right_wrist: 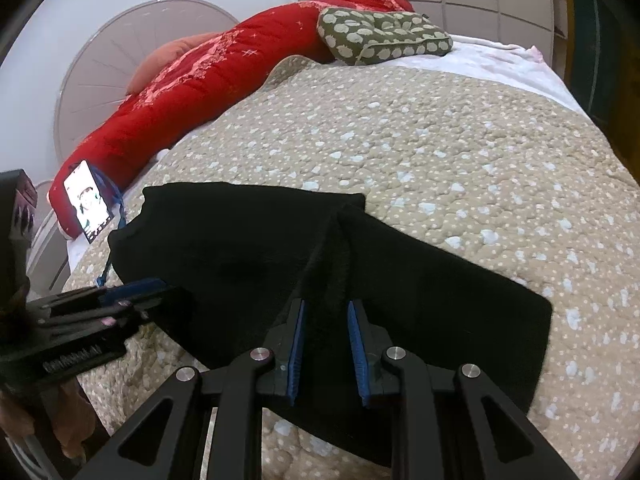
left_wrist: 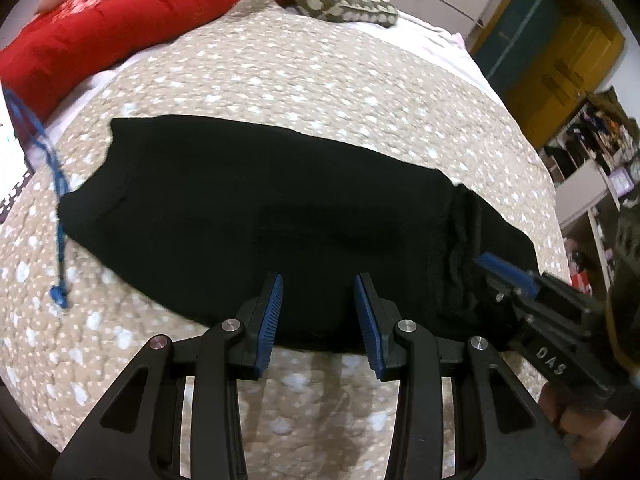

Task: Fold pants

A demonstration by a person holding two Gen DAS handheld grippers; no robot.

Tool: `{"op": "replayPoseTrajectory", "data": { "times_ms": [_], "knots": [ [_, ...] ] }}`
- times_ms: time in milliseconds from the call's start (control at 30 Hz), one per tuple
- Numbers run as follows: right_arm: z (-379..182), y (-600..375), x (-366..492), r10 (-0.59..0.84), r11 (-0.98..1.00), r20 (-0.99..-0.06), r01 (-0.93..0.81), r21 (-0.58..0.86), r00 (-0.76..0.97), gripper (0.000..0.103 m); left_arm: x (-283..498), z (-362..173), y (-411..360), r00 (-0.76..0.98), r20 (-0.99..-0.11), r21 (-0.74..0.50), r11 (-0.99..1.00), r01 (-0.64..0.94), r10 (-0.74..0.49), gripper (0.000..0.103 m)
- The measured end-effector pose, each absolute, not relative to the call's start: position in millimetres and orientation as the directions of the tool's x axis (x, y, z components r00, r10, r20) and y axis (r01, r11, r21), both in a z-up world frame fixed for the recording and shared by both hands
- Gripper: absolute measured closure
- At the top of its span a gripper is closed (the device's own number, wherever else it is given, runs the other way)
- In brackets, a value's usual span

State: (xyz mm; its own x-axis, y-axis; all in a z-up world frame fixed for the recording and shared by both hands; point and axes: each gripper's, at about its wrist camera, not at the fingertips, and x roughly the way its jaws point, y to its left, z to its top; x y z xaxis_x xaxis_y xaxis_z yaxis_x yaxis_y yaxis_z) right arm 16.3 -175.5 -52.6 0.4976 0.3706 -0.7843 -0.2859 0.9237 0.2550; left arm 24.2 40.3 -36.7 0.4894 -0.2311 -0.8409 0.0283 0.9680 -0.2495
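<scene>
Black pants (left_wrist: 260,208) lie flat across the beige spotted quilt (left_wrist: 300,72), folded into a long band. My left gripper (left_wrist: 318,284) is open over the pants' near edge, nothing between its blue pads. My right gripper (right_wrist: 326,310) is open, its pads on either side of a raised ridge of the black pants (right_wrist: 420,280), not clamped. The right gripper also shows at the right of the left wrist view (left_wrist: 520,280). The left gripper shows at the left of the right wrist view (right_wrist: 132,292).
A red duvet (right_wrist: 192,92) and a green spotted cushion (right_wrist: 380,36) lie at the head of the bed. A lit phone (right_wrist: 86,200) leans on the duvet, with a blue cord (left_wrist: 52,184) trailing onto the quilt. Shelves and a door (left_wrist: 560,60) stand to the right.
</scene>
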Motion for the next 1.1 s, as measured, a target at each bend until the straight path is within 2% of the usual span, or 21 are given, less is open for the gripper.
{"op": "replayPoseTrajectory", "data": {
  "times_ms": [133, 333, 367, 467, 567, 667, 833, 1100],
  "knots": [
    [-61, -160, 16, 0.368, 0.919, -0.787, -0.321, 0.228, 0.496, 0.074, 21, -34, 61, 0.500, -0.843, -0.238, 0.971, -0.019, -0.197, 0.067],
    [-47, -152, 10, 0.398, 0.899, -0.770, -0.381, 0.218, 0.499, 0.073, 8, -28, 91, 0.525, -0.834, -0.245, 0.966, -0.078, -0.169, 0.067],
    [-45, -154, 10, 0.391, 0.904, -0.761, -0.370, 0.213, 0.517, 0.071, 7, -28, 95, 0.527, -0.834, -0.249, 0.964, -0.091, -0.166, 0.065],
    [-54, -149, 18, 0.356, 0.915, -0.785, -0.360, 0.181, 0.508, 0.067, 3, -31, 110, 0.536, -0.825, -0.294, 0.947, -0.131, -0.182, 0.050],
    [-56, -144, 21, 0.336, 0.916, -0.802, -0.370, 0.155, 0.494, 0.067, 0, -34, 121, 0.540, -0.818, -0.335, 0.928, -0.165, -0.199, 0.048],
    [-38, -142, 25, 0.420, 0.887, -0.759, -0.401, 0.229, 0.497, 0.066, -4, -40, 133, 0.548, -0.805, -0.399, 0.891, -0.214, -0.229, 0.042],
    [-27, -105, 47, 0.481, 0.836, -0.727, -0.507, 0.212, 0.490, 0.061, -8, -48, 141, 0.564, -0.793, -0.444, 0.854, -0.272, -0.232, 0.042],
    [-31, -19, 104, 0.565, 0.708, -0.731, -0.680, 0.191, 0.383, 0.057, -3, -59, 142, 0.584, -0.766, -0.509, 0.808, -0.297, -0.268, 0.042]
  ]
}}
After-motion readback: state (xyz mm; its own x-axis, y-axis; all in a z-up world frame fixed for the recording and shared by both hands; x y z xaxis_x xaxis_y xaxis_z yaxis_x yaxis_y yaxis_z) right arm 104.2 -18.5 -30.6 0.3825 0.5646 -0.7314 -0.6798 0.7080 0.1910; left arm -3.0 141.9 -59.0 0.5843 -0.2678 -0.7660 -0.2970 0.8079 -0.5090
